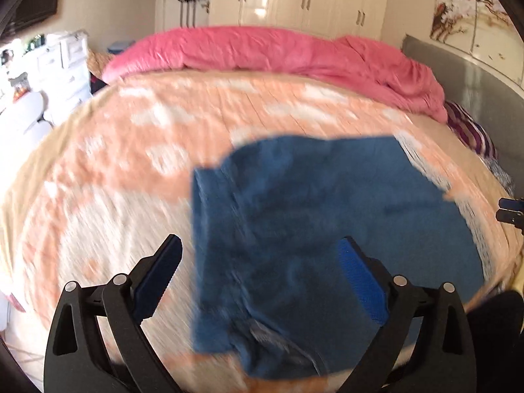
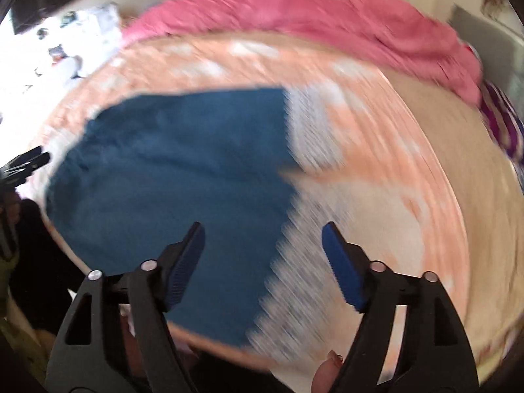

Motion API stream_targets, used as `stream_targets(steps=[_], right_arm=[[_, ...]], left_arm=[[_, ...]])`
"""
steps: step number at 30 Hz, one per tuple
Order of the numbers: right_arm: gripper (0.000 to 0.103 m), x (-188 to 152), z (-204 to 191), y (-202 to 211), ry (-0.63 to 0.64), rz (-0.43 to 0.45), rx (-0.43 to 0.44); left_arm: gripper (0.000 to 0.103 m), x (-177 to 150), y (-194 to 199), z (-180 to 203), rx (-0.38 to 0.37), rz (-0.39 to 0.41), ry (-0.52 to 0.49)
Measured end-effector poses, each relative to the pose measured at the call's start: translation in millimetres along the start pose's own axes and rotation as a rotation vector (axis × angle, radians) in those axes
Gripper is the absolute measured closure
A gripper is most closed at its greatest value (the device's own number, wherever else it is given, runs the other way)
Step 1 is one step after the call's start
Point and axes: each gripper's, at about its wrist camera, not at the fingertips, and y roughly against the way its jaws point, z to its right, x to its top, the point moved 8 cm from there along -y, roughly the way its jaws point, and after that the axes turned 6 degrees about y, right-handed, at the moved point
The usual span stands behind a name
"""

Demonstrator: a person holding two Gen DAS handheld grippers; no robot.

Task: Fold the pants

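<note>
The right claw (image 2: 263,245) hangs above the bed (image 2: 409,170) with its jaws apart and nothing between them. Under it, more to the left, blue pants (image 2: 177,170) lie flat on the peach and white cover. A pink blanket (image 2: 327,23) lies at the far edge. The picture is blurred.

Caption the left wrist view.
Open left gripper above folded blue fabric pants on a peach patterned bedspread.
</note>
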Motion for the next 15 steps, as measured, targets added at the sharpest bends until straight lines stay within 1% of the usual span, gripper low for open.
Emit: stream_targets(steps=[1, 2, 4, 5, 7, 8, 11, 13, 15], right_arm=[[0.033, 17, -14, -5, 0.023, 0.026, 0.023], [0.030, 28, -23, -9, 0.035, 0.046, 0.047], [0.026, 59, -51, -21, 0.074, 0.092, 0.114], [0.024, 70, -63, -27, 0.094, 0.103, 0.131], [0.022, 96, -85, -45, 0.156, 0.111, 0.158], [0.022, 109, -97, -58, 0.189, 0.104, 0.171], [0.021, 129, -116, -86, 0.248, 0.071, 0.187], [0.021, 144, -127, -112, 0.283, 0.044, 0.182], [0.021, 160, -136, -138, 0.291, 0.022, 0.190]], left_arm=[[0.007, 7, -2, -3, 0.007, 0.001, 0.005], [0.006, 18, -7, -7, 0.009, -0.002, 0.008], [0.006, 32, -14, -11, 0.012, 0.001, 0.009], [0.006, 39, -20, -14, 0.014, -0.004, 0.006], [0.006, 53, -37, -23, 0.018, -0.024, -0.001], [0.006, 57, -49, -29, 0.034, -0.046, -0.010], [0.006, 65, -81, -43, 0.045, -0.095, -0.034], [0.006, 67, -98, -48, 0.030, -0.125, -0.036], [0.007, 66, -115, -58, 0.014, -0.152, -0.029]])
